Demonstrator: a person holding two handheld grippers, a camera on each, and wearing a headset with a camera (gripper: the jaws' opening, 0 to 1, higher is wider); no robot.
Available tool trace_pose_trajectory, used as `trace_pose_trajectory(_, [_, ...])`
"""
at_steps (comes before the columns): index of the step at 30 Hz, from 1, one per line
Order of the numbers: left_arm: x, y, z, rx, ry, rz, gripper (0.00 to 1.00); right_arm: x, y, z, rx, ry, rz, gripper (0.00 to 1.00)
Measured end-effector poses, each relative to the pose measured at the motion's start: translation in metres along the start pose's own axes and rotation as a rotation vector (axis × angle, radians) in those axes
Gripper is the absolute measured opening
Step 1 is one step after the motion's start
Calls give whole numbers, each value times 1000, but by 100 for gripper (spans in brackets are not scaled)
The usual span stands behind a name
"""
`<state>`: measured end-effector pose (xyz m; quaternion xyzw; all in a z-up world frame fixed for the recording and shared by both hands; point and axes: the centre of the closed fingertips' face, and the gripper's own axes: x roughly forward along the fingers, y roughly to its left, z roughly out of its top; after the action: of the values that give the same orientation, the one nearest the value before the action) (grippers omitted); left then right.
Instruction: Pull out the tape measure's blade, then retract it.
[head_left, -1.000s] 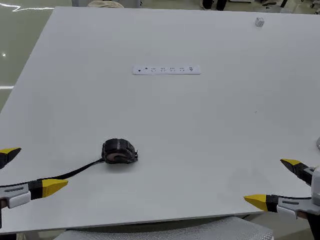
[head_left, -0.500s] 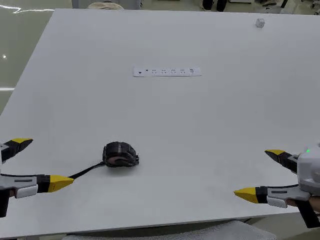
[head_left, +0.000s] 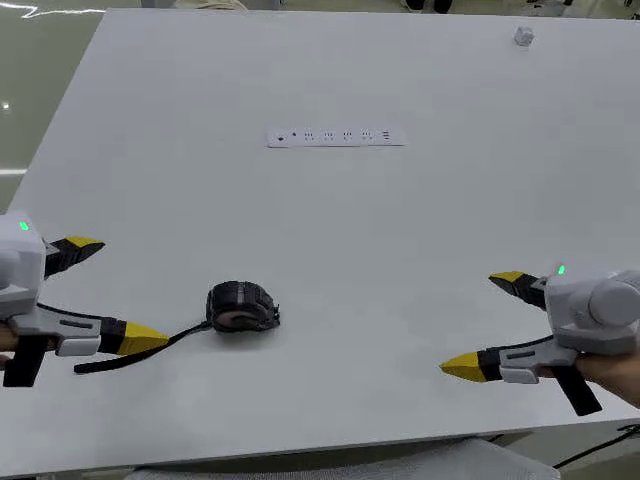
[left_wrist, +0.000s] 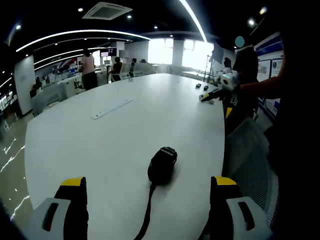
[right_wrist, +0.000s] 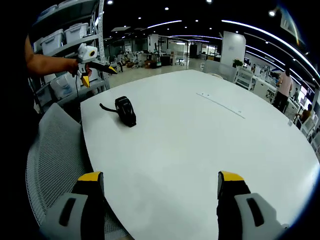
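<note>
A black tape measure (head_left: 240, 307) lies on the white table (head_left: 340, 230) near its front left, with a black strap (head_left: 130, 353) trailing left toward the edge. No blade shows outside its case. My left gripper (head_left: 118, 290) is open just left of it, its lower fingertip over the strap. The left gripper view has the tape measure (left_wrist: 162, 164) straight ahead between the open jaws of my left gripper (left_wrist: 148, 184). My right gripper (head_left: 482, 322) is open at the front right, far from the tape measure (right_wrist: 125, 110), with nothing between the jaws of my right gripper (right_wrist: 160, 177).
A white power strip (head_left: 336, 137) lies flat at the table's middle. A small pale object (head_left: 522, 37) sits at the far right corner. A mesh chair back (head_left: 330, 462) is at the front edge. People and desks (left_wrist: 95, 70) stand in the room beyond.
Both grippers have moved inward and up over the table: the left has come close to the tape measure's strap, the right has drifted left. The tape measure has not moved.
</note>
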<state>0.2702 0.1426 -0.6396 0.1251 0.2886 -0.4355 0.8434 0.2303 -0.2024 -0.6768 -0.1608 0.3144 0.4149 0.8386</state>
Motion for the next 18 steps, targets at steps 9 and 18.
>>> trace_pose_trajectory(9, [26,-9,6,109,71,-85,98,24,10,23,-71,5,50,98])
trace_pose_trajectory(18, [48,-21,17,229,130,-172,93,52,20,52,-136,-8,129,97])
